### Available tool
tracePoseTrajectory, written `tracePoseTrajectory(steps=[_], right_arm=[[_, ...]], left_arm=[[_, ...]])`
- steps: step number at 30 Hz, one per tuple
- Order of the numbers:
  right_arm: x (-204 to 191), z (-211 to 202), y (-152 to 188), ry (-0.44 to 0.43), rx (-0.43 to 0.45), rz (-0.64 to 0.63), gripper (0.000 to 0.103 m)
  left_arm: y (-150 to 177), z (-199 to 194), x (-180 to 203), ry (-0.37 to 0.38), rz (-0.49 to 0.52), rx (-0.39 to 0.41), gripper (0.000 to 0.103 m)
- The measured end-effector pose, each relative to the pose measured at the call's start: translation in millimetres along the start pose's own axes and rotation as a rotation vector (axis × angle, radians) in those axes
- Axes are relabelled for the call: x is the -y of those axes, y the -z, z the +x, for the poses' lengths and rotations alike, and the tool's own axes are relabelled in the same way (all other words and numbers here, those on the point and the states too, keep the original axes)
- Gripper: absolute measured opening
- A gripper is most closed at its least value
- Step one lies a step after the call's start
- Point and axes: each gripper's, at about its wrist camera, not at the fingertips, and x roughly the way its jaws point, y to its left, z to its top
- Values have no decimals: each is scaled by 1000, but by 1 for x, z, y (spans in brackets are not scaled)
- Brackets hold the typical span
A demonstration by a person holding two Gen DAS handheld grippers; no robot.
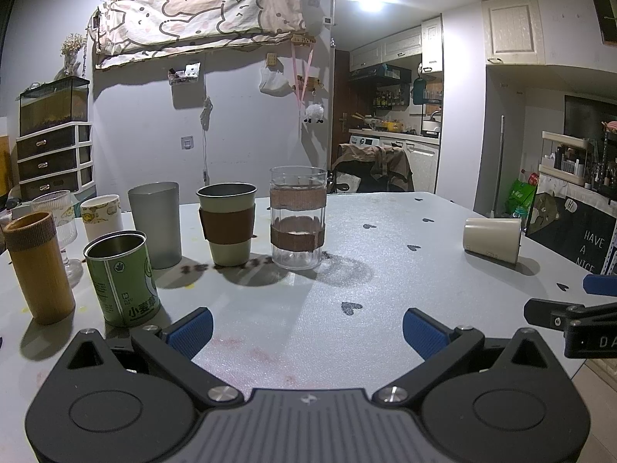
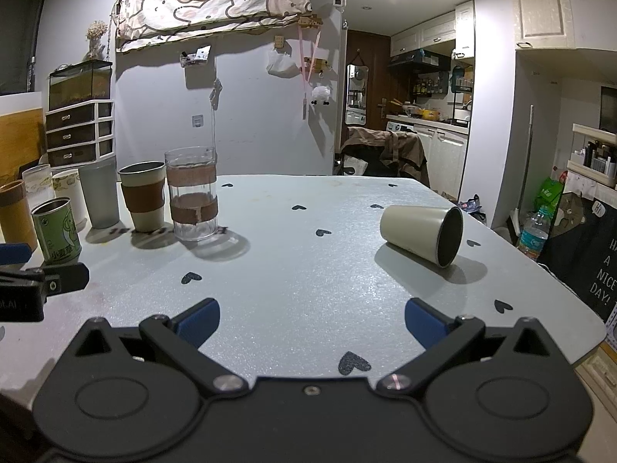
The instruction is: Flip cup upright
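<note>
A cream cup (image 2: 418,233) lies on its side on the grey table (image 2: 308,270) at the right, its dark mouth turned to the front right. It also shows in the left wrist view (image 1: 491,240) at the far right. My right gripper (image 2: 312,324) is open and empty, low over the table, with the cup ahead and to its right. My left gripper (image 1: 307,332) is open and empty, near the table's front. The right gripper's fingers (image 1: 555,314) show at the right edge of the left wrist view.
Several upright cups stand at the left: a clear glass with brown bands (image 1: 297,218), a green cup with a brown sleeve (image 1: 227,227), a grey tumbler (image 1: 155,223), a green tin (image 1: 122,277), a bamboo cup (image 1: 38,266). The table's right edge (image 2: 570,281) is near the cream cup.
</note>
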Motion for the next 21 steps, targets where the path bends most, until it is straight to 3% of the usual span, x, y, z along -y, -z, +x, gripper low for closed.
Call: tracePoseTrajectory(steps=[21], right_arm=[[5,0,-4,-10,17,4,103]], left_arm=[[1,0,0,4,-5,1,103]])
